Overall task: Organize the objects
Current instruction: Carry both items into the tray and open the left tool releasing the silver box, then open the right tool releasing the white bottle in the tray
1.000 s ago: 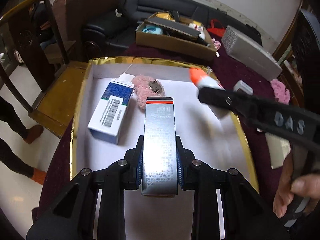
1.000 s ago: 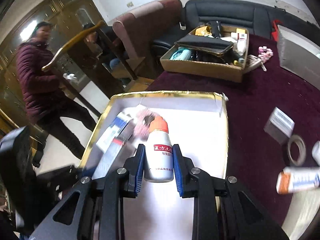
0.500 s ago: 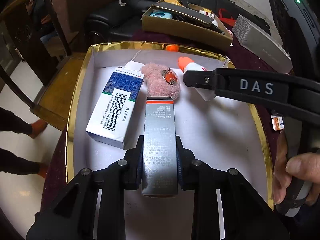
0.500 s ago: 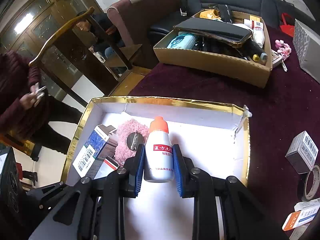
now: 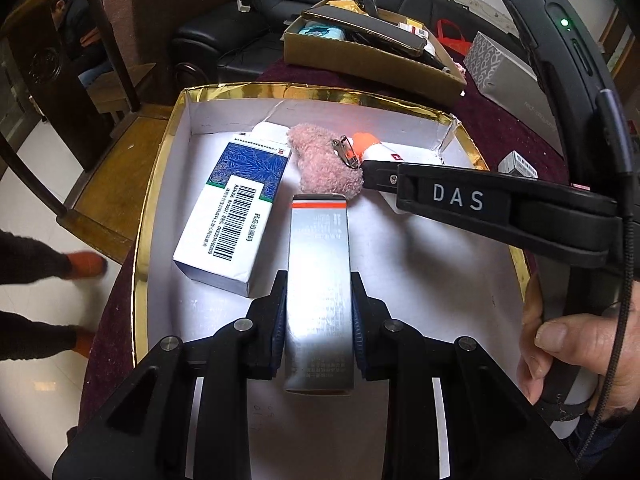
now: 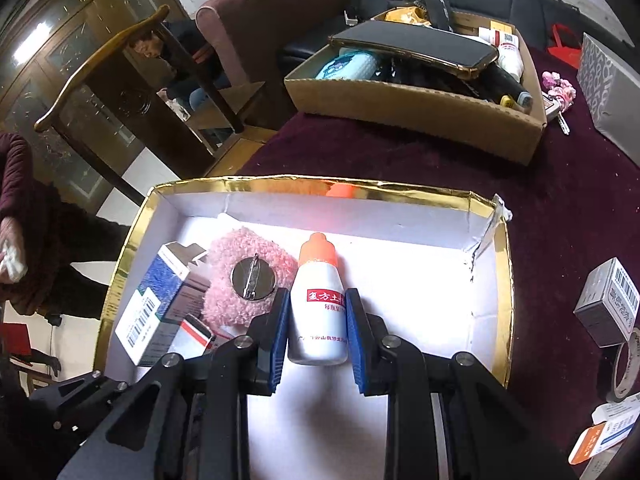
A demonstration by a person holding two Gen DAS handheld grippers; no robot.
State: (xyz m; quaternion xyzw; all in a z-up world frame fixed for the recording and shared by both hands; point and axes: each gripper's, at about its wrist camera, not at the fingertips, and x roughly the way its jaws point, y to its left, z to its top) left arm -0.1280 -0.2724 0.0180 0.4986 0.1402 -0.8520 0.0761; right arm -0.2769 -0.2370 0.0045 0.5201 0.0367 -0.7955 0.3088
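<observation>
Over the gold-rimmed white tray (image 5: 160,184) on the maroon tablecloth (image 6: 400,160), both grippers angled down.

Left gripper (image 5: 319,312): pressed onto a long silver carton (image 5: 320,280), pads flat against both long sides, red-striped far end pointing up the tray. Just left of it, lying flat on the tray floor, a blue-and-white medicine box (image 5: 236,208) with barcode up. Beyond the carton's far end, a pink fluffy brooch (image 5: 324,164), metal pin side up.

Right gripper (image 6: 318,320): pinching a white dropper bottle (image 6: 318,300) with orange cap (image 6: 319,250), cap toward the far wall of the tray, blue pads on either side of the body. Immediately left of the bottle, the brooch (image 6: 240,280); further left, the medicine box (image 6: 156,300).

Far side of the cloth: brown cardboard box (image 6: 420,116) crowded with items, a dark phone-like slab (image 6: 412,46) across its top. Right of the tray: small grey carton (image 6: 608,304), tape roll (image 6: 626,364).
</observation>
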